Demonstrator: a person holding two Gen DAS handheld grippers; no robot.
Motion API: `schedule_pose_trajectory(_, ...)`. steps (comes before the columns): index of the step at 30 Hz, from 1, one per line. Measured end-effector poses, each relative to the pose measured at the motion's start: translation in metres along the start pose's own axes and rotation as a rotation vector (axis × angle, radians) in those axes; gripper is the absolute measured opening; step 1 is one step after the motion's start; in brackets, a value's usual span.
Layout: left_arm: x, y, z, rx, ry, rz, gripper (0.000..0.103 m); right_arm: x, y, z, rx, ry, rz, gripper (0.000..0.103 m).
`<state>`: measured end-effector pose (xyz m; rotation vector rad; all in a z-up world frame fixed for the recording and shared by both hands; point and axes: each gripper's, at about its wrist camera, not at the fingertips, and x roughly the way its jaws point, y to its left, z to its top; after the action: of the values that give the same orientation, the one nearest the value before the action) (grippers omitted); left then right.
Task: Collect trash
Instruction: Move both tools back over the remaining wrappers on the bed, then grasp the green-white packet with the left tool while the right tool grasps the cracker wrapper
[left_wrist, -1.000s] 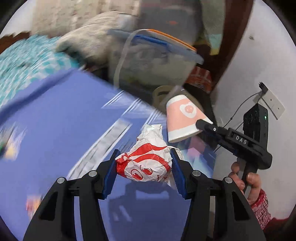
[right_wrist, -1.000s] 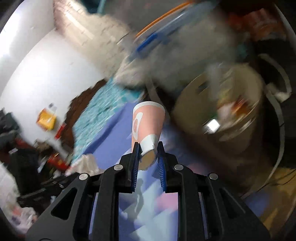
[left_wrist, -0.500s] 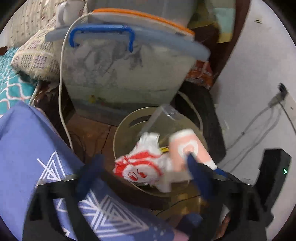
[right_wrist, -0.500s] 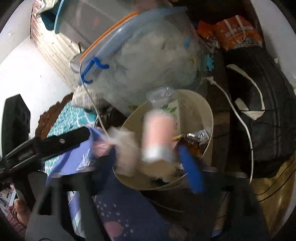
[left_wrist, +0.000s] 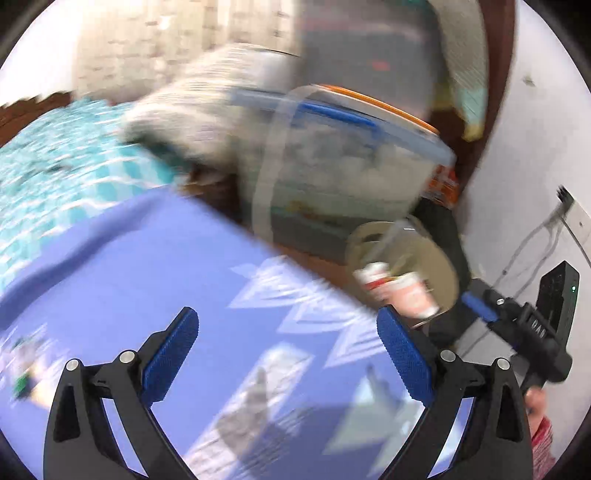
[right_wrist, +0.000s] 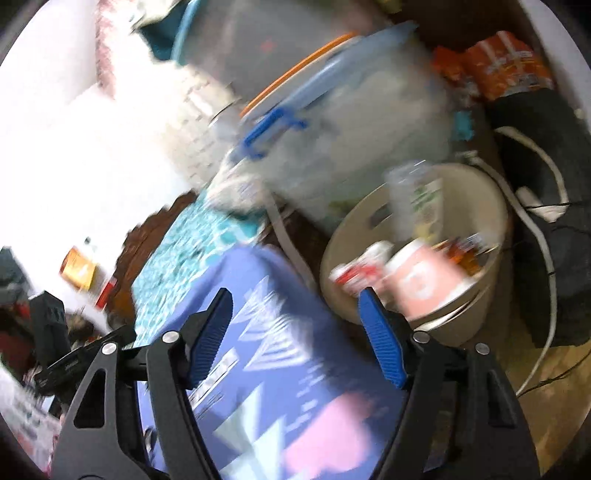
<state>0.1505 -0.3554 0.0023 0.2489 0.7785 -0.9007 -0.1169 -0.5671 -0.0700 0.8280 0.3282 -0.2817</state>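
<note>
The red-and-white crumpled wrapper (right_wrist: 358, 269) and the pink paper cup (right_wrist: 424, 280) lie inside the beige bin (right_wrist: 491, 206), beside a clear plastic cup (right_wrist: 417, 199). In the left wrist view the same wrapper (left_wrist: 373, 280) and cup (left_wrist: 413, 295) show in the bin (left_wrist: 439, 258), beyond the right fingertip. My left gripper (left_wrist: 288, 354) is open over the purple cloth with nothing between its fingers. My right gripper (right_wrist: 295, 339) is open and empty too, its jaws closing; its right pad edges the bin's near rim. Both views are motion-blurred.
A purple patterned cloth (left_wrist: 147, 277) lies under both grippers, with a teal blanket (left_wrist: 55, 166) behind it. A clear storage box with a blue handle (right_wrist: 273, 129) stands behind the bin. A black bag (right_wrist: 543, 221), a white cable (right_wrist: 532, 221) and orange packets (right_wrist: 509, 62) sit to the right.
Both grippers opened and let go; the wrapper and the pink cup dropped into the bin. Both grippers then drew back from above the bin to over the purple cloth.
</note>
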Motion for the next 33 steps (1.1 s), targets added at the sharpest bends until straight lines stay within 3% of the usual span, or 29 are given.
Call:
schedule_pose_trajectory(5, -0.056, 0.136, -0.04, -0.108, 0.017, 0.349, 0.094, 0.018, 0.061, -0.039, -0.08, 0.114, 0.098, 0.071)
schedule_pose_trajectory(7, -0.064, 0.187, -0.057, -0.18, 0.049, 0.439, 0.091, 0.029, 0.087, -0.058, -0.111, 0.174, 0.135, 0.071)
schedule_pose_trajectory(9, -0.065, 0.228, -0.073, -0.23, 0.082, 0.498, 0.08, 0.041, 0.111, -0.077, -0.137, 0.234, 0.178, 0.071)
schedule_pose_trajectory(11, -0.055, 0.258, -0.085, -0.268, 0.136, 0.456, 0.071, 0.054, 0.135, -0.097, -0.16, 0.302, 0.219, 0.07)
schedule_pose_trajectory(13, -0.046, 0.27, -0.092, -0.264, 0.161, 0.403, 0.071, 0.065, 0.156, -0.117, -0.188, 0.356, 0.247, 0.07)
schedule_pose_trajectory(15, -0.046, 0.271, -0.099, -0.215, 0.154, 0.41, 0.073, 0.075, 0.172, -0.134, -0.222, 0.394, 0.259, 0.07)
schedule_pose_trajectory(17, -0.037, 0.268, -0.1, -0.137, 0.165, 0.435, 0.086, 0.086, 0.182, -0.145, -0.236, 0.425, 0.266, 0.07)
schedule_pose_trajectory(21, -0.015, 0.271, -0.101, -0.08, 0.193, 0.476, 0.083, 0.112, 0.195, -0.158, -0.242, 0.486, 0.271, 0.07)
schedule_pose_trajectory(23, -0.006, 0.28, -0.103, -0.1, 0.215, 0.454, 0.048, 0.123, 0.204, -0.165, -0.252, 0.523, 0.28, 0.07)
schedule_pose_trajectory(25, -0.01, 0.293, -0.104, -0.183, 0.218, 0.399, 0.009, 0.126, 0.218, -0.175, -0.277, 0.545, 0.296, 0.07)
schedule_pose_trajectory(29, -0.026, 0.292, -0.111, -0.229, 0.192, 0.37, 0.005, 0.123, 0.24, -0.195, -0.313, 0.597, 0.337, 0.07)
schedule_pose_trajectory(33, -0.057, 0.269, -0.124, -0.246, 0.159, 0.305, 0.002, 0.125, 0.253, -0.215, -0.389, 0.636, 0.325, 0.069)
